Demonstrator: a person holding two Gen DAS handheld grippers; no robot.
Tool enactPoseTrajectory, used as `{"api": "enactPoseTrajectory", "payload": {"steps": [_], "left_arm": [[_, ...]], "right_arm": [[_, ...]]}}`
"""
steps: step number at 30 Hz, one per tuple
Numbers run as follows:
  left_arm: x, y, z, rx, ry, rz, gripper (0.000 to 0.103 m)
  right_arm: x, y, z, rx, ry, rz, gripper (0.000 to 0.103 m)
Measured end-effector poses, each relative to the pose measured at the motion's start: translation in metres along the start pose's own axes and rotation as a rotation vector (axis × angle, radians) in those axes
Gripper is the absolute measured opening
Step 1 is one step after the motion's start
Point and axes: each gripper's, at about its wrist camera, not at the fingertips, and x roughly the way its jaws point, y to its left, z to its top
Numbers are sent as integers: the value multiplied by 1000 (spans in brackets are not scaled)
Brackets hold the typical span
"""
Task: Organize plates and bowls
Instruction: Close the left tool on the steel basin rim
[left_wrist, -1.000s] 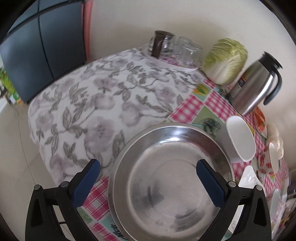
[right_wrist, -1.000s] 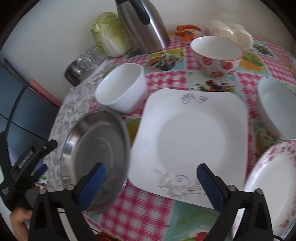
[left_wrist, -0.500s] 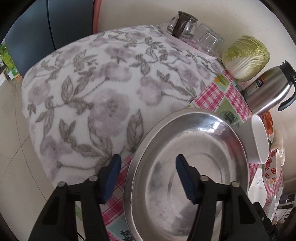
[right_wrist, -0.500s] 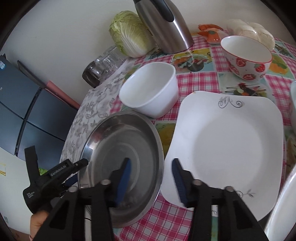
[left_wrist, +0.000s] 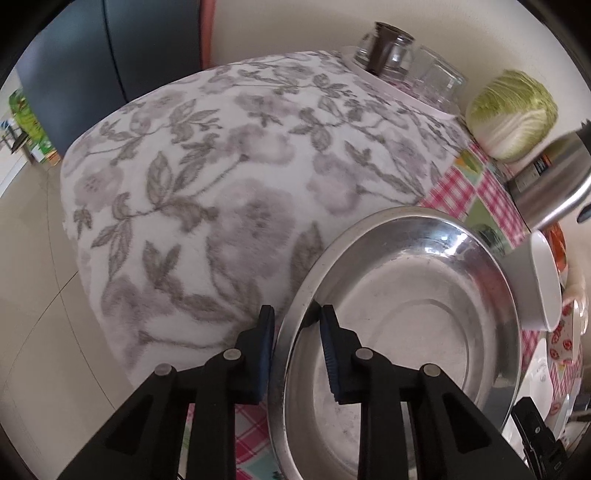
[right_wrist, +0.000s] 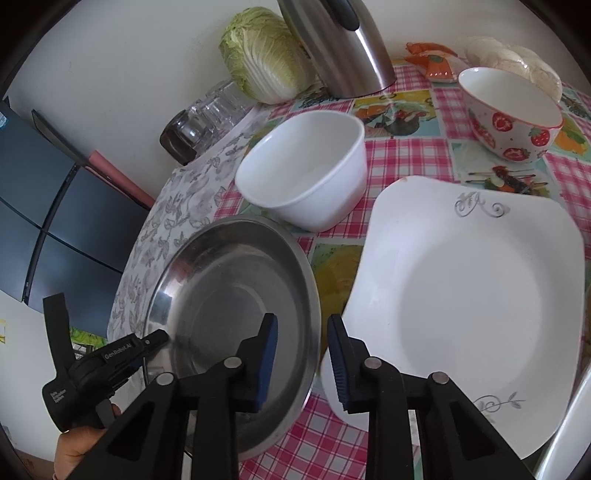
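Note:
A round steel plate (left_wrist: 413, 332) lies at the table's near left corner; it also shows in the right wrist view (right_wrist: 236, 295). My left gripper (left_wrist: 295, 332) is shut on its left rim, one pad outside and one inside. My right gripper (right_wrist: 303, 354) straddles the plate's right rim, with its jaws narrowed on the rim. A square white plate (right_wrist: 476, 295) lies just right of it. A plain white bowl (right_wrist: 306, 177) stands behind the steel plate. A strawberry-patterned bowl (right_wrist: 513, 122) stands at the back right.
A cabbage (right_wrist: 266, 59), a steel jug (right_wrist: 340, 48) and upturned glasses (right_wrist: 207, 118) stand along the back wall. A floral grey cloth (left_wrist: 229, 177) covers the table's left end. Another plate's rim (right_wrist: 569, 417) shows at the far right.
Both grippers have closed from wide open. The left came in onto the steel plate's left rim, the right onto its right rim. The right camera moved left and nearer.

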Motion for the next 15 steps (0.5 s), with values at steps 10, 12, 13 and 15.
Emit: {"api": "enactPoseTrajectory", "payload": {"steps": [10, 12, 13, 15], "left_arm": [[4, 14, 2, -55, 0, 7, 29], [6, 14, 3, -63, 4, 2, 29], [6, 15, 3, -64, 5, 0, 29], [6, 15, 3, -63, -1, -2, 29]], "right_arm": [[19, 14, -3, -36, 40, 4, 23], [23, 16, -4, -37, 48, -1, 20], [27, 16, -5, -35, 57, -3, 19], [33, 17, -7, -40, 71, -9, 16]]}}
